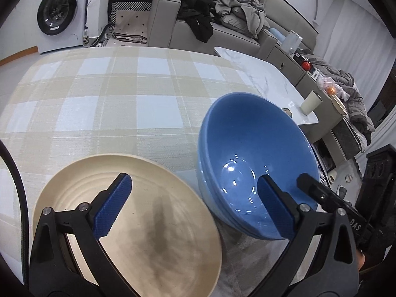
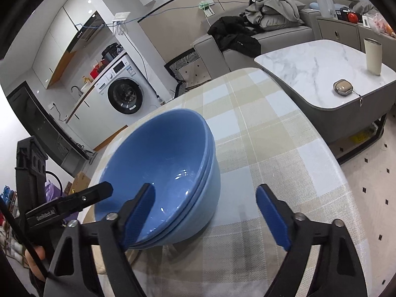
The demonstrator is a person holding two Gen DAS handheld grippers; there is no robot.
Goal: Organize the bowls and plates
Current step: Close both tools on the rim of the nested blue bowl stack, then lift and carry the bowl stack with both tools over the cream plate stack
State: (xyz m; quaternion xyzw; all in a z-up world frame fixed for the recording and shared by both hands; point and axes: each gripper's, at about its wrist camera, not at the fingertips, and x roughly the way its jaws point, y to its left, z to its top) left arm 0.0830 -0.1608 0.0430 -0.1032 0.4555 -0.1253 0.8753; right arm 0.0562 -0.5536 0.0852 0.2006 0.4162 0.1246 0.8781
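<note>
Left gripper [image 1: 195, 205] hangs with its jaws spread wide, nothing pinched: one blue pad [image 1: 112, 208] over the cream plate [image 1: 128, 222], the other in front of the near wall of the blue bowls. That plate sits at the near edge of the checked tablecloth [image 1: 99, 94], just left of the bowls, their rims close together.

Over to the right gripper [image 2: 205, 212]: jaws parted too, straddling the near rim of the stacked blue bowls [image 2: 163, 163]. Its left pad [image 2: 138, 217] sits inside the bowl, close against the wall; whether it touches, I can't tell. The right pad [image 2: 272, 217] hangs well clear of the bowl over the cloth, so nothing is gripped. The stack looks like three nested bowls, standing upright on the tablecloth.

Beyond the cloth's far right corner stands a marble coffee table [image 2: 309, 64] with a cream tumbler [image 2: 373, 55] and a small case [image 2: 342, 87]. Further back, a grey sofa [image 2: 272, 37] heaped with jackets, and a washing machine [image 2: 123, 91] against the wall.
</note>
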